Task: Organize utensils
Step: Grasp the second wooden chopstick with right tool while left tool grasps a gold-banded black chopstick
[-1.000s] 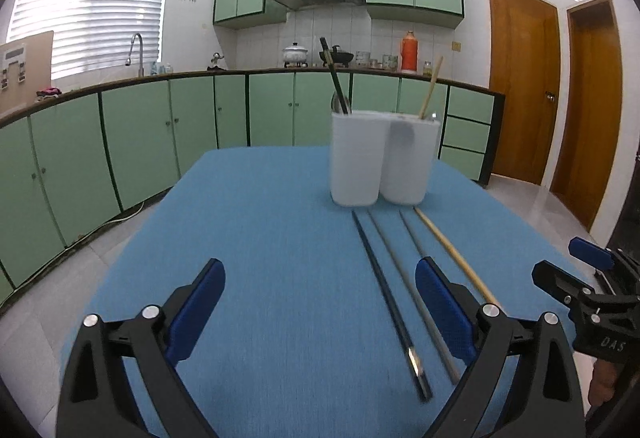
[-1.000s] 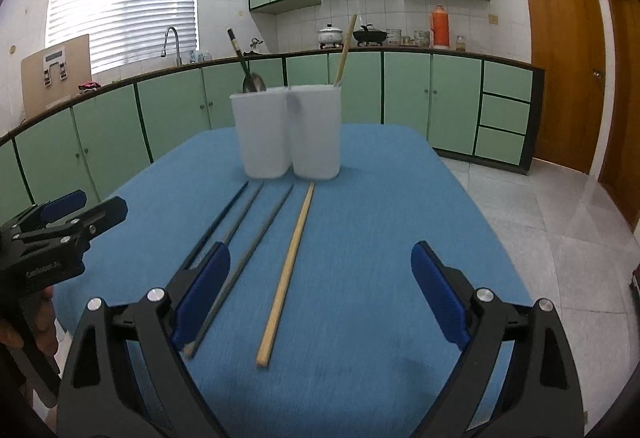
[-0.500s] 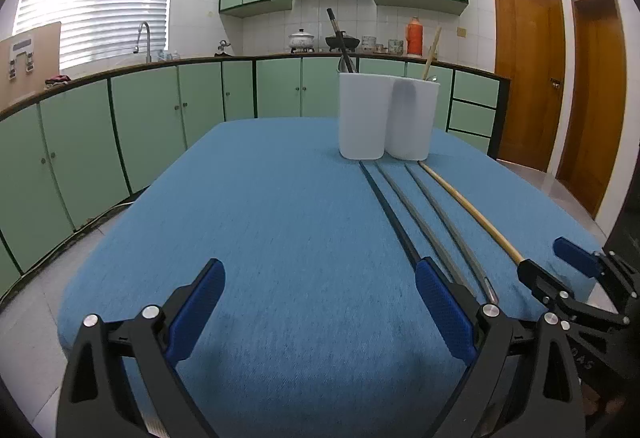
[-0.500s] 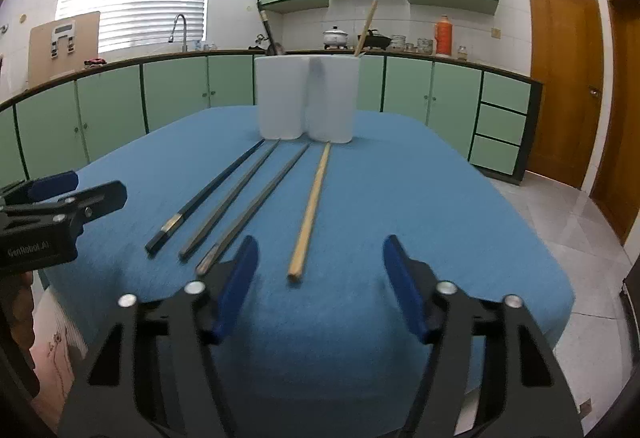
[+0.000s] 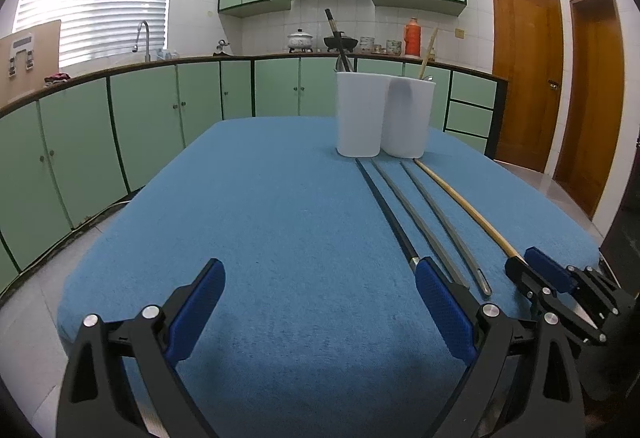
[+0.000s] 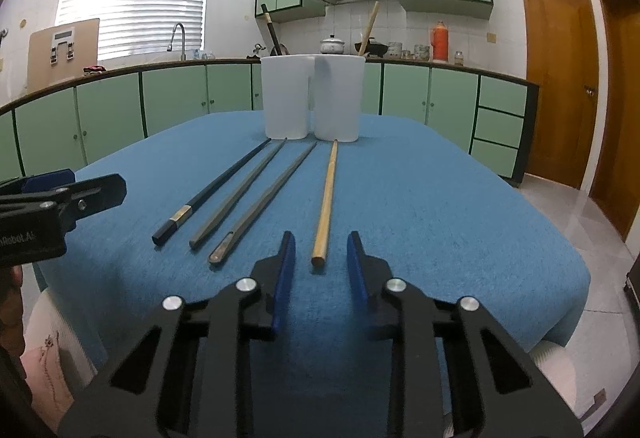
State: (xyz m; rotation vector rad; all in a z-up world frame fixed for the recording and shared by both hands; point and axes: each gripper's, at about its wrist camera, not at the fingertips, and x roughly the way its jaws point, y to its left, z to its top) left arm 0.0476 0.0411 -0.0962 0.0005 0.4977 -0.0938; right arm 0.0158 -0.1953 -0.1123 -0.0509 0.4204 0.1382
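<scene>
The pale wooden chopstick (image 6: 326,200) lies on the blue tablecloth (image 6: 440,206) at frame centre, butt end just ahead of the right gripper (image 6: 320,270), whose jaws have narrowed from wide to a slim gap framing it, nothing held yet. A grab looks imminent. The left gripper (image 5: 320,302) hangs spread, empty.

right gripper (image 6: 320,262) lower and nearer, jaws narrowed, now flanking the bamboo chopstick (image 6: 326,200) end
</scene>
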